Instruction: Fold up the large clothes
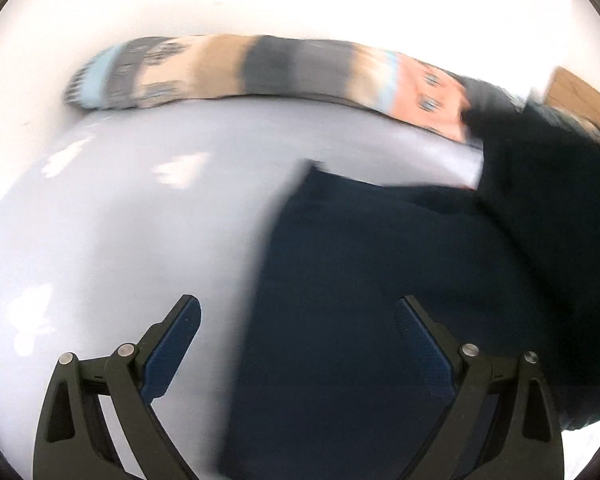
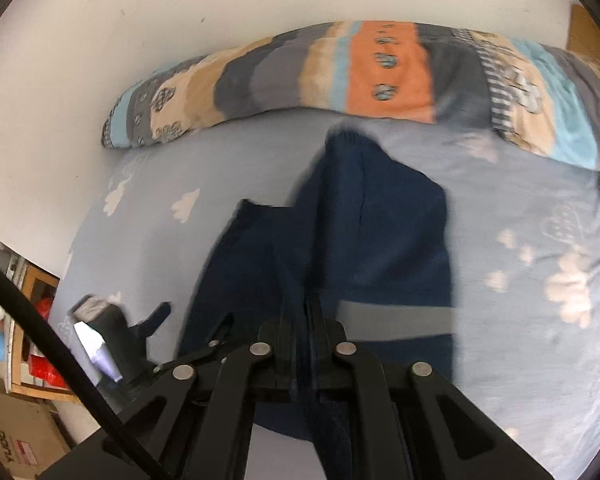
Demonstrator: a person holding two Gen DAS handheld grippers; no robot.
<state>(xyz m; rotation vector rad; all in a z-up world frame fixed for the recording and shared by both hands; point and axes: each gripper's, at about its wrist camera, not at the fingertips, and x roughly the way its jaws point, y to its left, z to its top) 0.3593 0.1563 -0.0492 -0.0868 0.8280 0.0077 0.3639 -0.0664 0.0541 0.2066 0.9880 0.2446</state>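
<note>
A dark navy garment (image 2: 372,232) with a grey band lies partly folded on a pale blue bedsheet (image 2: 520,220). My right gripper (image 2: 306,320) is shut on a fold of the navy cloth and holds it above the bed. My left gripper (image 1: 298,316) is open and empty, its blue-padded fingers (image 1: 176,344) spread just above the garment's left edge (image 1: 360,280). The left gripper also shows in the right wrist view (image 2: 140,328), low at the left beside the garment. The left wrist view is blurred.
A long striped pillow (image 2: 380,76) lies along the head of the bed against a white wall (image 2: 180,8); it also shows in the left wrist view (image 1: 220,68). Shelves and cardboard boxes (image 2: 24,432) stand off the bed's left side.
</note>
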